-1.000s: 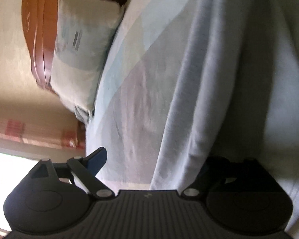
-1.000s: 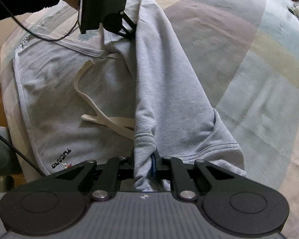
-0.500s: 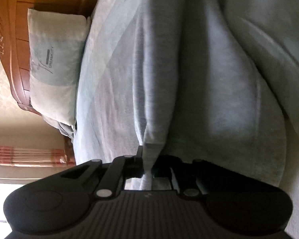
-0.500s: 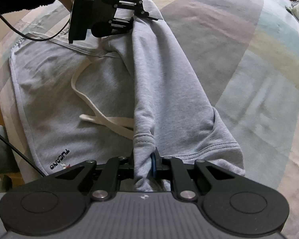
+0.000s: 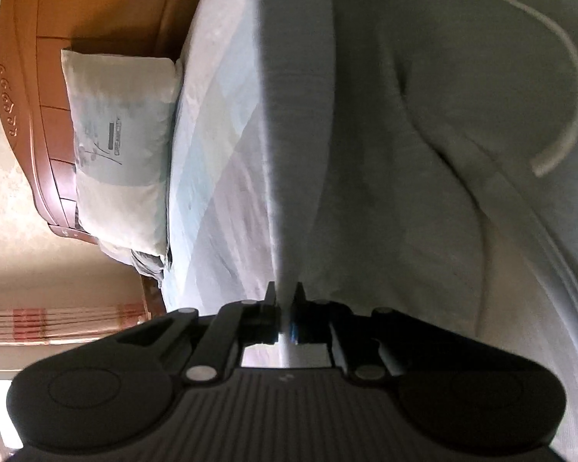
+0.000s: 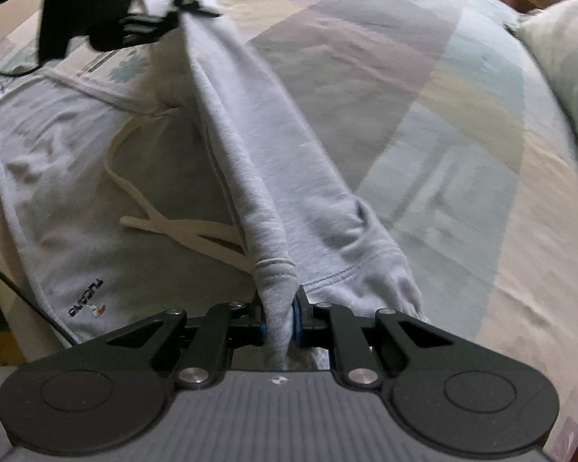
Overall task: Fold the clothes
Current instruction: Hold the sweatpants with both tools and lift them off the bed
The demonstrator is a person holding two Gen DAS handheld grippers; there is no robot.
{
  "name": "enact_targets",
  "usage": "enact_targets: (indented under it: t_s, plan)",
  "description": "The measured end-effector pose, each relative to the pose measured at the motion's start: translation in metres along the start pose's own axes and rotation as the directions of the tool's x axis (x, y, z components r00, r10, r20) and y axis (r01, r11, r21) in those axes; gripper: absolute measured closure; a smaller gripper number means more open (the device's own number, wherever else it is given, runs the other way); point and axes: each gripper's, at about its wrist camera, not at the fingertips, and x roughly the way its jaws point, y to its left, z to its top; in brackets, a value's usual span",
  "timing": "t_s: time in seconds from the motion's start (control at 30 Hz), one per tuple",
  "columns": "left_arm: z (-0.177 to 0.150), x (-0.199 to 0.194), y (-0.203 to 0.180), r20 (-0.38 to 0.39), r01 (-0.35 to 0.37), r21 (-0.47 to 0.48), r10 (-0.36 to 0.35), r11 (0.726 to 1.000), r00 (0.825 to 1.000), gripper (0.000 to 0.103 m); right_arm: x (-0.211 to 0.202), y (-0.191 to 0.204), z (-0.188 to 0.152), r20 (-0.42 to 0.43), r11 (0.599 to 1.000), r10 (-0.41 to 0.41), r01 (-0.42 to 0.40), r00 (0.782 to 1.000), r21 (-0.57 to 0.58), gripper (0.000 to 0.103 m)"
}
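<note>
One dark "TUCANO" logo (image 6: 85, 297) marks the light grey cotton sweatpants (image 6: 77, 208) spread on the pastel patchwork bedspread (image 6: 424, 88). Right gripper (image 6: 280, 321) pinches a leg cuff; left gripper (image 5: 285, 310) clamps the lifted leg's far end.

— What is different about the left gripper (image 5: 285, 310)?
— Its jaws, wide apart a second ago, now pinch a fold of the grey sweatpants (image 6: 250, 146).
— And the cloth?
— That pinched leg now rises off the bedspread (image 6: 424, 88), pulled taut.
</note>
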Motion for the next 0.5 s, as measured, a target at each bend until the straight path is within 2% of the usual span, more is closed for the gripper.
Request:
enact_targets:
  t_s: [0.07, 0.27, 0.5]
  plan:
    - [0.001, -0.007, 0.000, -0.006, 0.021, -0.030, -0.021, 0.999, 1.000, 0.101, -0.004, 0.000, -0.002, 0.004, 1.000, -0.010, 0.010, 1.000, 0.013, 0.087]
    - [0.001, -0.015, 0.004, -0.011, 0.024, -0.078, -0.025, 0.997, 1.000, 0.102, -0.007, 0.011, -0.005, -0.006, 1.000, -0.013, 0.013, 1.000, -0.001, 0.087]
    - [0.000, -0.048, 0.014, 0.035, 0.110, -0.134, -0.106, 0.985, 0.994, 0.102, -0.012, 0.018, -0.013, -0.006, 0.999, -0.053, 0.053, 0.999, -0.014, 0.087]
